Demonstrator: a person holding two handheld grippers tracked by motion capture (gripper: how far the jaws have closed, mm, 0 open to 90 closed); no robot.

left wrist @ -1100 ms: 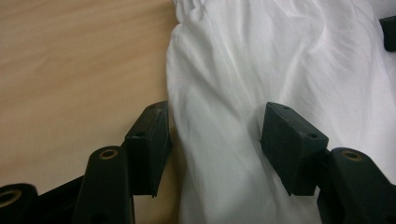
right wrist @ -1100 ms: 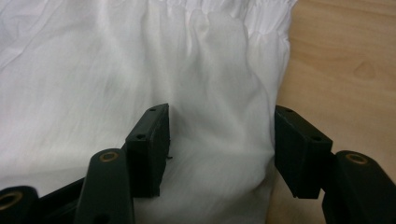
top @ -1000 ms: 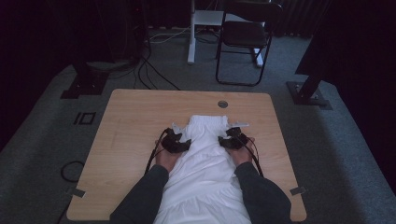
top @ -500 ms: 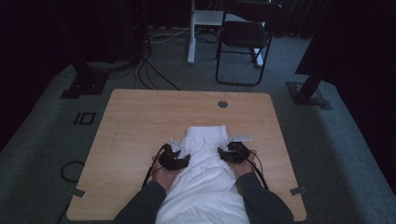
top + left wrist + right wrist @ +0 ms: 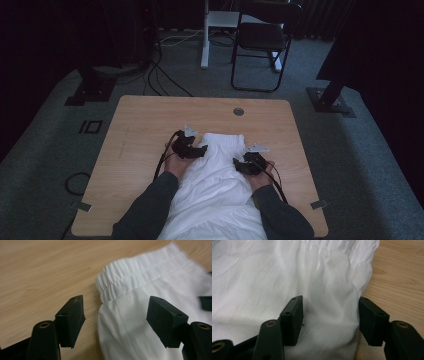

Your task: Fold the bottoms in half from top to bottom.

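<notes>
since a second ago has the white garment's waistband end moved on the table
Yes. The white garment has slid toward the person: its waistband now lies farther from the round hole in the table.

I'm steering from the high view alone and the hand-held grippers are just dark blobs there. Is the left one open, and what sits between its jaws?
Observer: The left hand-held gripper is open; its jaws straddle the side edge of the white garment, just below the gathered waistband.
Operator: And the right one?
Observer: The right hand-held gripper is open too, with bunched cloth between its jaws at the garment's other edge.
Operator: Is bare wood near that edge?
Observer: Yes, the table shows beside the outer jaw.
</notes>
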